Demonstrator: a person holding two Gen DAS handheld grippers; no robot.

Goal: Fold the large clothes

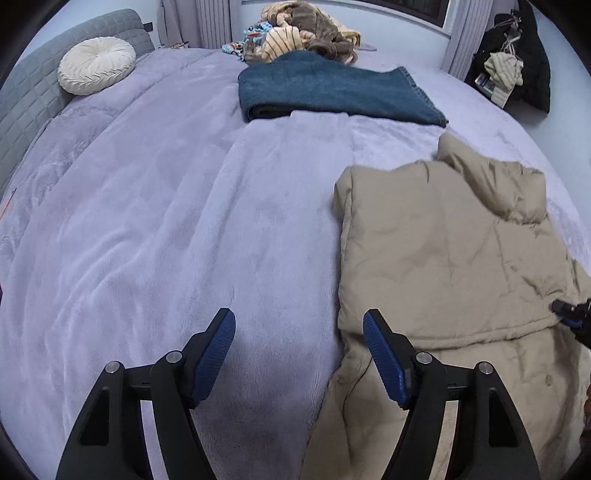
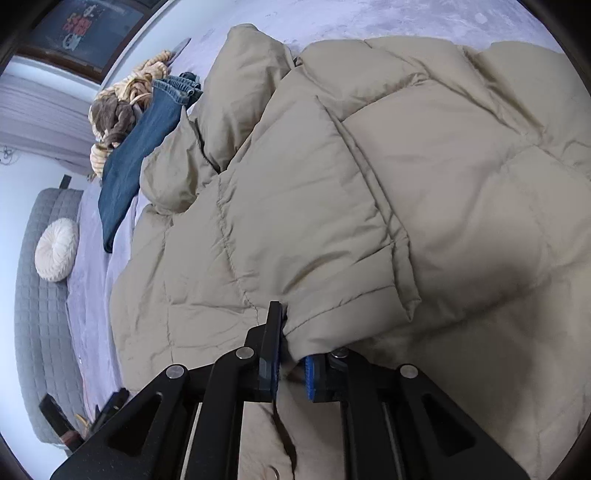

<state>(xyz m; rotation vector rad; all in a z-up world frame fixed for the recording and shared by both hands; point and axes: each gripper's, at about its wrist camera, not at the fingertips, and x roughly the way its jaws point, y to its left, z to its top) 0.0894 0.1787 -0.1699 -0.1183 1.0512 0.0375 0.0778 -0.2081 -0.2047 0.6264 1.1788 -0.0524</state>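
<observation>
A beige puffer jacket [image 1: 443,251] lies on the lavender bedspread [image 1: 166,221], at the right of the left wrist view. My left gripper [image 1: 297,317] is open just above the bed at the jacket's left edge. Its right finger hovers over the beige fabric and nothing sits between its pads. In the right wrist view the jacket [image 2: 369,184] fills most of the picture. My right gripper [image 2: 291,339] is shut on the hemmed edge of a folded-over flap [image 2: 351,306], which hides one blue pad. A tip of the right gripper [image 1: 570,314] shows at the jacket's right side.
Folded blue jeans [image 1: 332,92] lie beyond the jacket, with a heap of brown and tan clothes [image 1: 303,33] behind them. A round white cushion [image 1: 96,66] leans on the grey quilted headboard [image 1: 22,103]. Dark clothing [image 1: 517,62] hangs at the far right.
</observation>
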